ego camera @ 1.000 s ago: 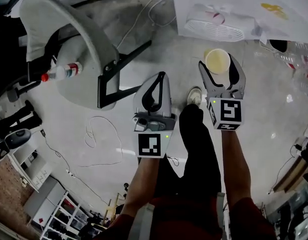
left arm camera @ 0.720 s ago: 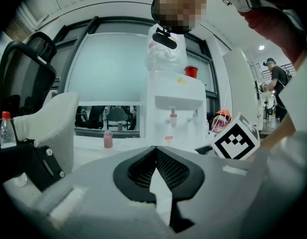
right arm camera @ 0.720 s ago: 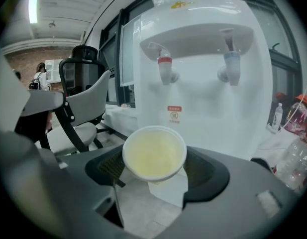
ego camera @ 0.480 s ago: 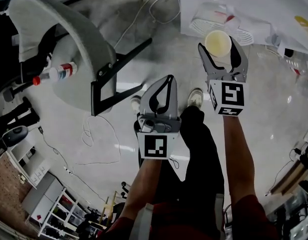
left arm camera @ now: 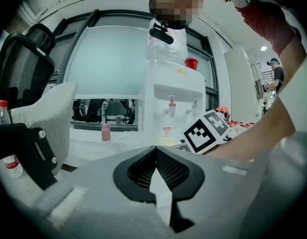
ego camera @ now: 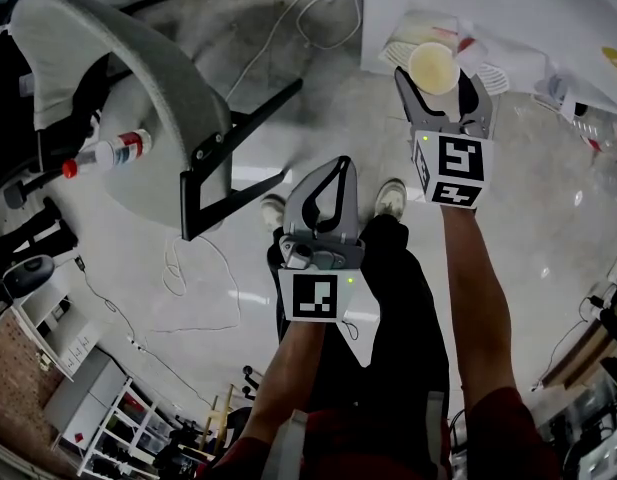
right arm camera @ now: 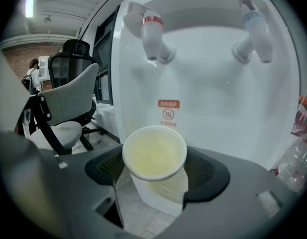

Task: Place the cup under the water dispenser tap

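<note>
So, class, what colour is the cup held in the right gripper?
Pale yellow; the cup shows best in the right gripper view.

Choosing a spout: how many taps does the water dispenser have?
2. On the dispenser, the red-banded tap is upper left, the blue-banded tap upper right; none looks hidden.

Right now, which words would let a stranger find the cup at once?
Look at the white water dispenser in front of the person. Before its front panel, the right gripper holds the cup between its jaws. It is the only open, pale yellowish cup there.
</note>
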The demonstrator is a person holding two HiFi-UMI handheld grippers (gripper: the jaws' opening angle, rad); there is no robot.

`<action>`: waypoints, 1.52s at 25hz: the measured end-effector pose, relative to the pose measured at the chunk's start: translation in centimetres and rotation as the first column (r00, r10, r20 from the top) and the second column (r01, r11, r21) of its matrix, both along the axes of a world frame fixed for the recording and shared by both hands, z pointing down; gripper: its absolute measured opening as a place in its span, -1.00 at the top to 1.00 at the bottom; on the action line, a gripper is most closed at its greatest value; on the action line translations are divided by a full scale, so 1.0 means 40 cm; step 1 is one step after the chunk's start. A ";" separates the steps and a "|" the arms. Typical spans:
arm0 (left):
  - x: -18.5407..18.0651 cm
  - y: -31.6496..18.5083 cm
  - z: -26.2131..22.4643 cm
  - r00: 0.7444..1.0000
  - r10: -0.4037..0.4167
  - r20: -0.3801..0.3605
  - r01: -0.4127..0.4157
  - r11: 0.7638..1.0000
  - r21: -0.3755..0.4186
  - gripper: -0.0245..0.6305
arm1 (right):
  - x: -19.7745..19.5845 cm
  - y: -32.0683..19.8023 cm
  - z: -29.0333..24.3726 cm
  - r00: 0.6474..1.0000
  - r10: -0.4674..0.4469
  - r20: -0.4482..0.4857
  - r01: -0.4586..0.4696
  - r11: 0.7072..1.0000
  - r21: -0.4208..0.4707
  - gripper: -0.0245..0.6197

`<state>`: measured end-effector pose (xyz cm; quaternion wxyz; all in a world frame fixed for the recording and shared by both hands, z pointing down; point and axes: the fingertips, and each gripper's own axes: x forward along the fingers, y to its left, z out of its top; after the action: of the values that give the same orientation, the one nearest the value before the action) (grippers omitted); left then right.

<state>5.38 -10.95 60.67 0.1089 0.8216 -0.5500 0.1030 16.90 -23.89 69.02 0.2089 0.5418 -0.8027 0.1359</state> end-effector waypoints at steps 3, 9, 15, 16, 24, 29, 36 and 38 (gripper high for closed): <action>-0.001 0.004 0.007 1.000 0.001 -0.007 -0.001 1.000 -0.009 0.92 | -0.004 -0.018 0.006 1.000 0.003 -0.002 -0.003 1.000 0.002 -0.20; 0.000 0.016 0.016 1.000 0.018 -0.009 -0.019 1.000 -0.019 0.92 | -0.016 -0.020 0.017 1.000 0.013 -0.020 -0.013 1.000 -0.020 -0.22; -0.012 0.019 0.011 1.000 0.013 -0.018 -0.013 1.000 -0.016 0.92 | -0.008 0.005 0.046 0.999 0.032 -0.020 -0.033 0.998 -0.055 -0.36; -0.015 0.019 0.010 1.000 0.011 -0.019 -0.011 1.000 -0.017 0.92 | -0.007 0.011 0.049 0.999 0.034 -0.021 -0.035 0.997 -0.063 -0.37; -0.044 0.014 -0.029 1.000 0.001 -0.023 -0.001 1.000 -0.001 0.92 | -0.001 0.087 0.050 0.998 0.042 -0.040 -0.046 0.994 -0.098 -0.38; -0.076 0.016 -0.098 1.000 0.002 -0.015 -0.002 1.000 -0.006 0.92 | -0.009 0.170 0.008 0.998 0.056 -0.039 -0.061 0.988 -0.143 -0.38; -0.143 0.034 -0.246 1.000 0.018 -0.005 -0.018 1.000 0.022 0.92 | -0.050 0.272 -0.141 0.996 0.072 -0.043 -0.078 0.985 -0.155 -0.38; -0.166 0.039 -0.298 1.000 0.006 -0.020 -0.005 0.999 0.035 0.92 | -0.064 0.287 -0.203 0.996 0.081 -0.038 -0.086 0.987 -0.137 -0.38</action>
<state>-1.25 -9.39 48.73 0.0999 0.8259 -0.5483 0.0854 14.34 -12.40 60.91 0.2533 0.5611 -0.7645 0.1911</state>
